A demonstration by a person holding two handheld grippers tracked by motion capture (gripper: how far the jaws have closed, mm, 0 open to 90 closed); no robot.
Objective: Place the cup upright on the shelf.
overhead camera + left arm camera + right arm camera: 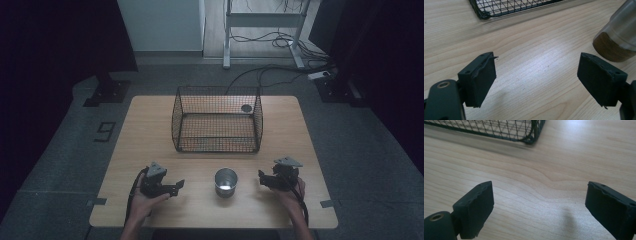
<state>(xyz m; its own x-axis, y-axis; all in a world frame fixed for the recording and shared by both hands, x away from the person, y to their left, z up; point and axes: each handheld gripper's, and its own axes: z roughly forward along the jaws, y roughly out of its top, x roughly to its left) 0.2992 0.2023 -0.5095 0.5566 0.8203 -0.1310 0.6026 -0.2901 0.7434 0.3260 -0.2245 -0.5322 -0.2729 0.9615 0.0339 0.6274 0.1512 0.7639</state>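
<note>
A shiny metal cup (226, 181) stands upright near the table's front edge, between the two hand-held grippers. My left gripper (177, 186) rests to the cup's left, pointing toward it, jaws wide apart with nothing between them. In the left gripper view its open gripper (537, 58) frames bare wood, and the cup (619, 37) stands beyond the right jaw. My right gripper (261, 176) sits to the cup's right, a short gap away. The right gripper view has that gripper (539, 186) open over bare table.
A black wire basket (217, 145) stands at the middle of the wooden table (150, 130), behind the cup; its corner shows as the basket (506, 6) and the basket (499, 128) in the gripper views. A small dark round item (246, 108) lies at its back right.
</note>
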